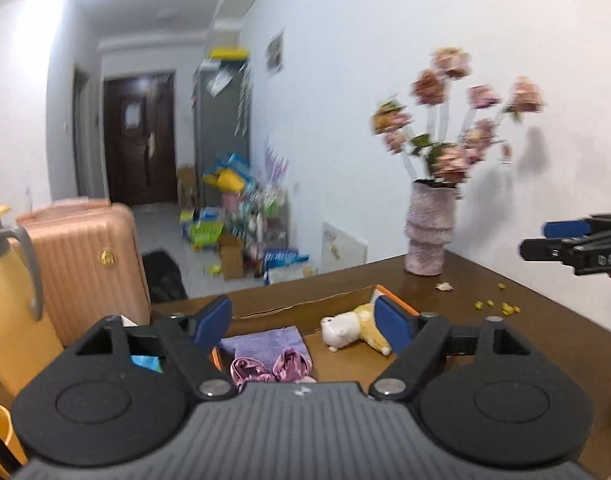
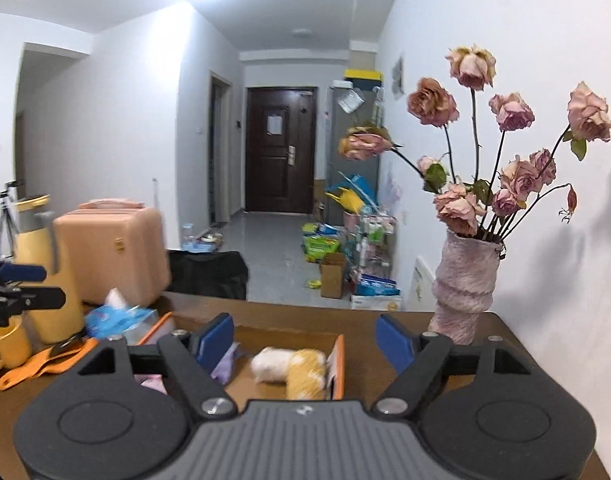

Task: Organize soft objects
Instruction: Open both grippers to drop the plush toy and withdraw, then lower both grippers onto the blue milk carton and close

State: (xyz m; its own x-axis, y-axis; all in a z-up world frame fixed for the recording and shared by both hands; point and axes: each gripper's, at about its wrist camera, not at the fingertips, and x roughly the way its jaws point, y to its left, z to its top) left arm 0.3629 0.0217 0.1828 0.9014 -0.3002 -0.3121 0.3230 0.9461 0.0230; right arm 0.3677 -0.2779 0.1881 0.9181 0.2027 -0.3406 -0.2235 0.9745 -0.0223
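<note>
A white and yellow plush toy [image 1: 355,330] lies in an open cardboard box with orange edges [image 1: 305,306] on the brown table. A folded lilac cloth [image 1: 265,344] and pink satin scrunchies [image 1: 271,368] lie in the same box. My left gripper [image 1: 305,322] is open and empty above the box. In the right wrist view the plush toy [image 2: 291,366] lies against the box's right wall [image 2: 338,360], with the lilac cloth [image 2: 225,364] to its left. My right gripper [image 2: 305,338] is open and empty above the box. The right gripper also shows in the left wrist view [image 1: 565,242].
A pink vase of dried roses [image 2: 463,280] stands at the table's back right by the wall. A yellow thermos [image 2: 45,276], yellow mug [image 2: 7,346], blue tissue pack [image 2: 117,320] and orange tool [image 2: 45,364] sit left. A pink suitcase [image 1: 85,264] stands beyond the table.
</note>
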